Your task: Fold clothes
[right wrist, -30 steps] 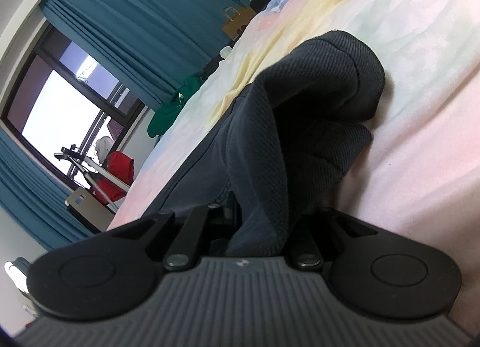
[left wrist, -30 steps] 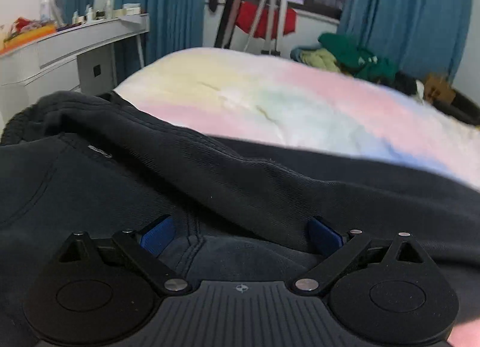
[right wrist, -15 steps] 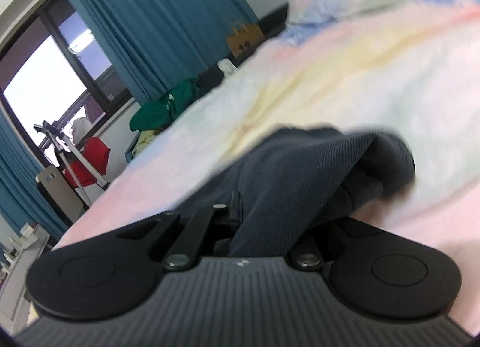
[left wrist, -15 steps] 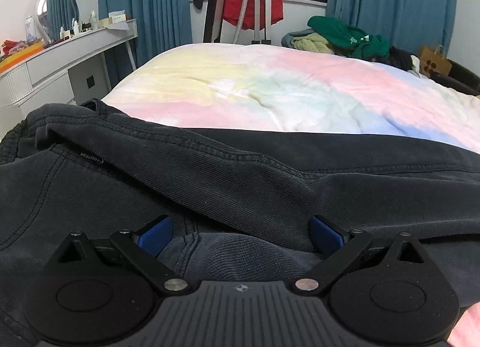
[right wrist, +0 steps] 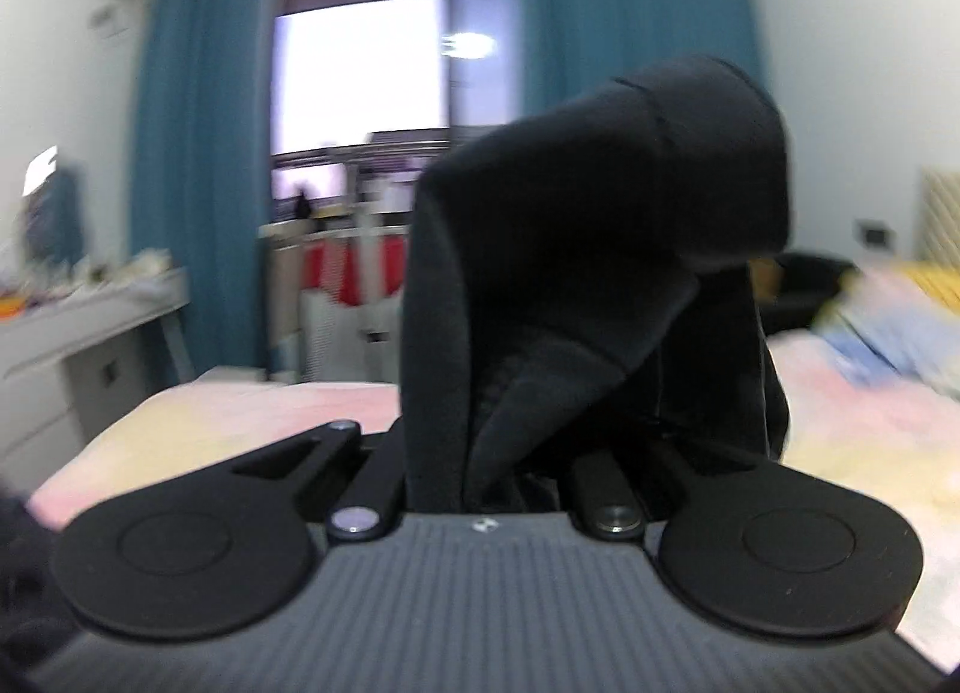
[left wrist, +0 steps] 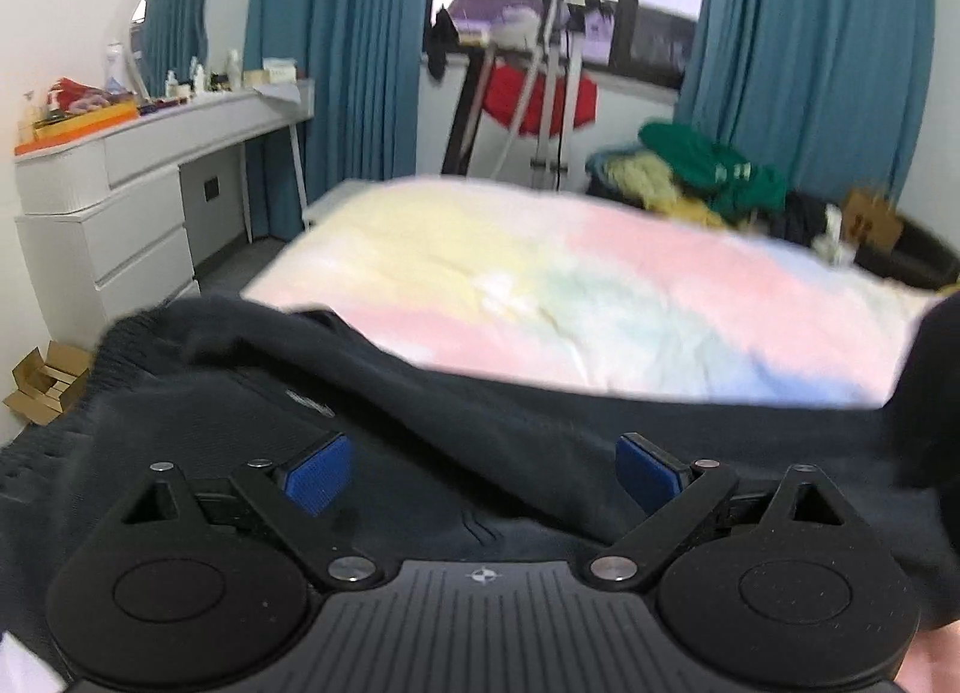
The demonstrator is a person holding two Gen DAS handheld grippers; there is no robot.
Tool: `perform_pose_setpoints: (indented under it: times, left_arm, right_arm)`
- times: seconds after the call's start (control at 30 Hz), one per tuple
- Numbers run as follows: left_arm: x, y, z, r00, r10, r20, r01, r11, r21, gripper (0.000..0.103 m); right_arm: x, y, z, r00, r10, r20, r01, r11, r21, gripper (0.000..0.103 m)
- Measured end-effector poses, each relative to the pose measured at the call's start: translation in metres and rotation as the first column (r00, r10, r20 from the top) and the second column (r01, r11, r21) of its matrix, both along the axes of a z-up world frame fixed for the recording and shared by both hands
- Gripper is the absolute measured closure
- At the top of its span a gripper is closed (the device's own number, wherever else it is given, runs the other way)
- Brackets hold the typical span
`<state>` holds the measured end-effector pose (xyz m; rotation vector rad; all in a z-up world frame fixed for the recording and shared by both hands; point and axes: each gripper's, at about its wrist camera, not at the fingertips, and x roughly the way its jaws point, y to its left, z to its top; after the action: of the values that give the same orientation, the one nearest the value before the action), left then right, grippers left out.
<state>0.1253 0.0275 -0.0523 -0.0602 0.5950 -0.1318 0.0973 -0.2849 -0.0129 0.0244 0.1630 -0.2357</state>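
Right tongs [right wrist: 516, 471] clamp black garment [right wrist: 588, 273] — left tongs [left wrist: 483, 474] gape wide.

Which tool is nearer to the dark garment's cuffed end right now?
Right. The right tool is shut on the dark garment, with the cuffed end rising just ahead. The left tool is open over the garment's body.
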Motion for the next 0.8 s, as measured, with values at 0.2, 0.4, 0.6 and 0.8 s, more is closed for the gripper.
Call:
perform_pose_setpoints:
  times: [0.2,0.4,0.6,0.8]
  left_arm:
    - [-0.028,0.042,0.028,0.999,0.039,0.035,-0.037,0.998,-0.05,0.005]
    - [-0.042,0.059,0.037,0.996,0.073,0.046,-0.07,0.996,-0.06,0.005]
    - [-0.038,0.056,0.032,0.997,0.071,0.021,-0.069,0.996,-0.054,0.005]
    - [-0.036,0.057,0.025,0.998,0.059,0.005,-0.058,0.994,-0.089,0.005]
  right_arm:
    - [0.014,0.126,-0.074,0.953,0.219,-0.211,-0.254,0.954,-0.157,0.094]
    - [0.012,0.188,-0.159,0.874,0.243,-0.421,-0.414,0.826,-0.382,0.094]
    - [0.006,0.182,-0.143,0.882,0.319,-0.347,-0.432,0.842,-0.324,0.093]
    - [0.003,0.18,-0.149,0.865,0.364,-0.346,-0.471,0.827,-0.307,0.093]
